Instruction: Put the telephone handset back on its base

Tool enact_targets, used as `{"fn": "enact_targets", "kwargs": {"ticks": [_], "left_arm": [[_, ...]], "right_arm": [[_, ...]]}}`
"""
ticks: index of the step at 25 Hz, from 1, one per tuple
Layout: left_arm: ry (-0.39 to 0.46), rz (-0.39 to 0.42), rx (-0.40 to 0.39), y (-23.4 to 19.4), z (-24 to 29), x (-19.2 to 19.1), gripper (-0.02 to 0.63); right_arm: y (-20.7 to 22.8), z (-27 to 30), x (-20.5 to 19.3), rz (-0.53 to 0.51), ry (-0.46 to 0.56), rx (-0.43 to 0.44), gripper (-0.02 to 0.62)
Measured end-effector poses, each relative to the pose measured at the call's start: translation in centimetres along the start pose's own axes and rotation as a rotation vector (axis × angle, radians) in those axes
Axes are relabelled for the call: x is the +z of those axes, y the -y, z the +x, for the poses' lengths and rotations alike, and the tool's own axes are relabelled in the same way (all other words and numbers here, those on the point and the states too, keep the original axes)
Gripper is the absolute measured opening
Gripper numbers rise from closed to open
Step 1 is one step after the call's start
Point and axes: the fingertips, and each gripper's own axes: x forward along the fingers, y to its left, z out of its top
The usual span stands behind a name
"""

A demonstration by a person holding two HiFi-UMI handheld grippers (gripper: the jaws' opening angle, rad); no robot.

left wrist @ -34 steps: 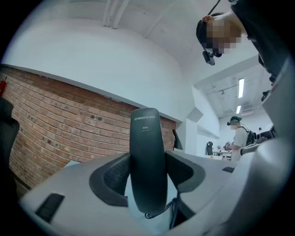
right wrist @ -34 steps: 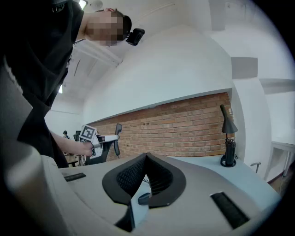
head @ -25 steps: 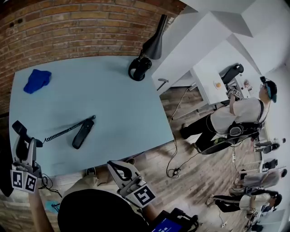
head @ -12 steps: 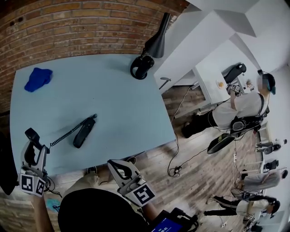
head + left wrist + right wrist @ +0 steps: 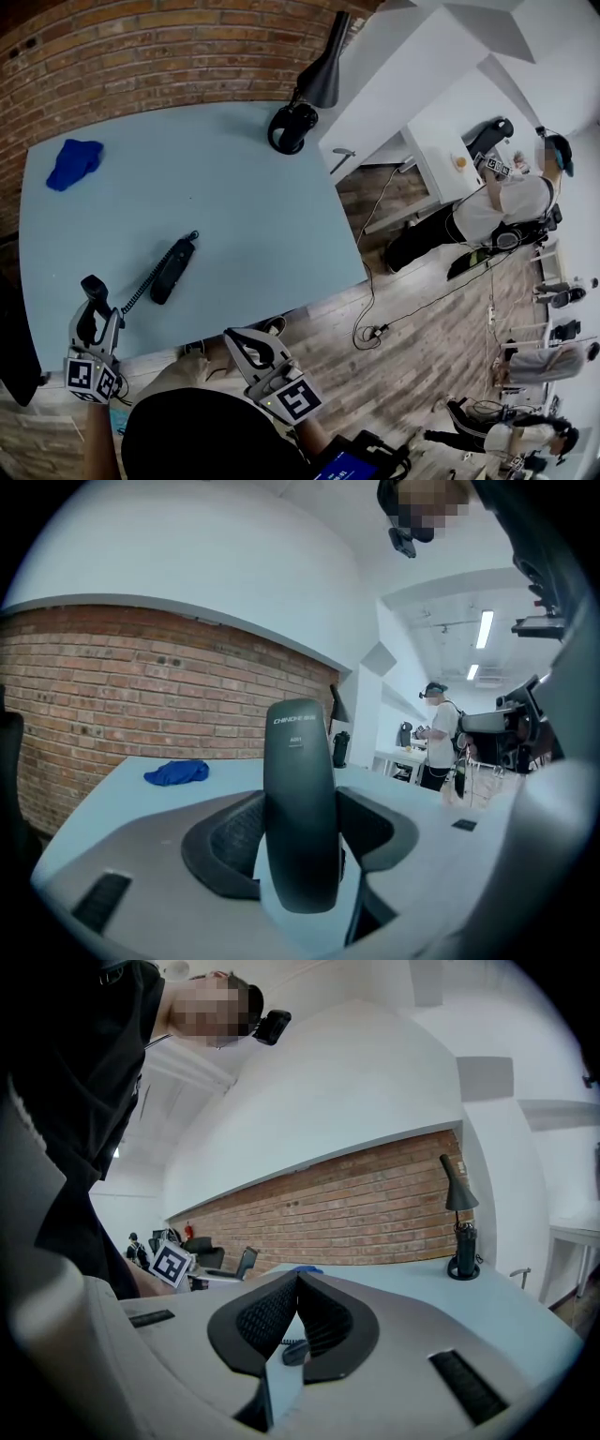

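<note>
You hold two tools, the left tool [image 5: 91, 311] and the right tool [image 5: 246, 345]. There is one handset [image 5: 300, 808]. The single worktop [image 5: 262, 216] carries one telephone base [image 5: 172, 272], one coiled cord [image 5: 141, 289], one blue cloth [image 5: 73, 163] and one black lamp [image 5: 292, 127]. One person [image 5: 506, 202] stands off to your right; figures farther back are too small to count.

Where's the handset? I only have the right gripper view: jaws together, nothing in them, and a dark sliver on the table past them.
Observer: In the left gripper, which is shut on the handset.
Operator: How's it sitting?
Observer: Upright between the jaws, clamped by its sides, printed end up.
Operator: Is that sliver the base?
Observer: Likely. The head view shows the base lying flat on the table, apart from the handset, with its coiled cord trailing toward the left gripper.
</note>
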Motion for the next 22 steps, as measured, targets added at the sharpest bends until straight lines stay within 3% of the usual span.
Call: {"fn": "enact_targets", "kwargs": {"ticks": [22], "left_arm": [[-0.202, 0.104, -0.133, 6.0, 12.5, -3.6, 0.264]], "right_arm": [[7.1, -6.2, -0.2, 0.075, 0.001, -0.211, 0.014]]}}
